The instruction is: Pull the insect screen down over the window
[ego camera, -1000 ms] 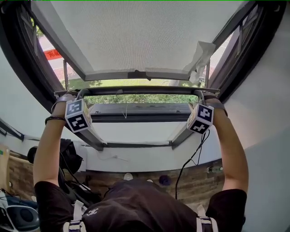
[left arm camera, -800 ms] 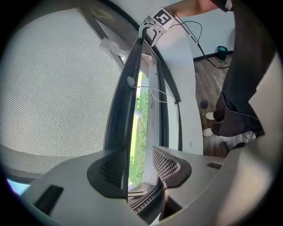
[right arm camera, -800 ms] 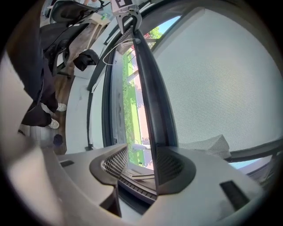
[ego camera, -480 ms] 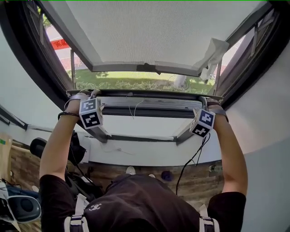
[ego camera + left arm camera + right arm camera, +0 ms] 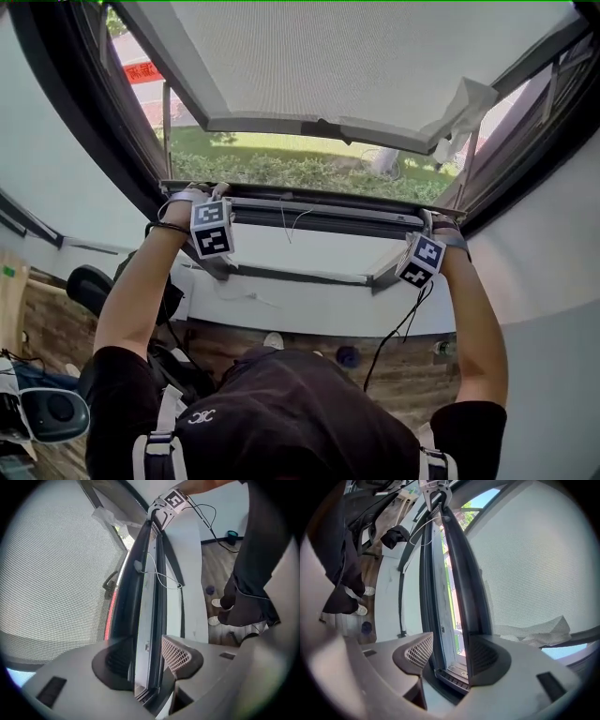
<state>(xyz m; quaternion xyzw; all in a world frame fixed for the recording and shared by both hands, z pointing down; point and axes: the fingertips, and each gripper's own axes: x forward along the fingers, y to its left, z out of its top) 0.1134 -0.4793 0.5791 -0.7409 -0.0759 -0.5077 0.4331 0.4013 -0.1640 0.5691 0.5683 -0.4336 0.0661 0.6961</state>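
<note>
The insect screen's dark pull bar (image 5: 319, 204) runs across the window, low down against the lower frame. My left gripper (image 5: 200, 199) holds its left end, and the pads press the bar (image 5: 149, 602) from both sides. At the bar's right end my right gripper (image 5: 434, 225) is opening its jaws, with the bar (image 5: 457, 573) still between them. Along the bar, the left gripper view shows the right gripper's marker cube (image 5: 171, 500). The right gripper view shows the left gripper (image 5: 436, 489) the same way. A thin white cord (image 5: 286, 220) hangs from the bar's middle.
A mesh-textured panel (image 5: 356, 66) in a grey frame slopes outward above the bar, with a white rag (image 5: 464, 108) on its right corner. Grass and shrubs show between the panel and the bar. White walls flank the window, and below lie a wooden floor, a black cable (image 5: 394, 333) and bags.
Both grippers have come down with the bar. The strip of greenery below it has closed, and the bar now sits against the lower frame. The gap up to the mesh panel has widened.
</note>
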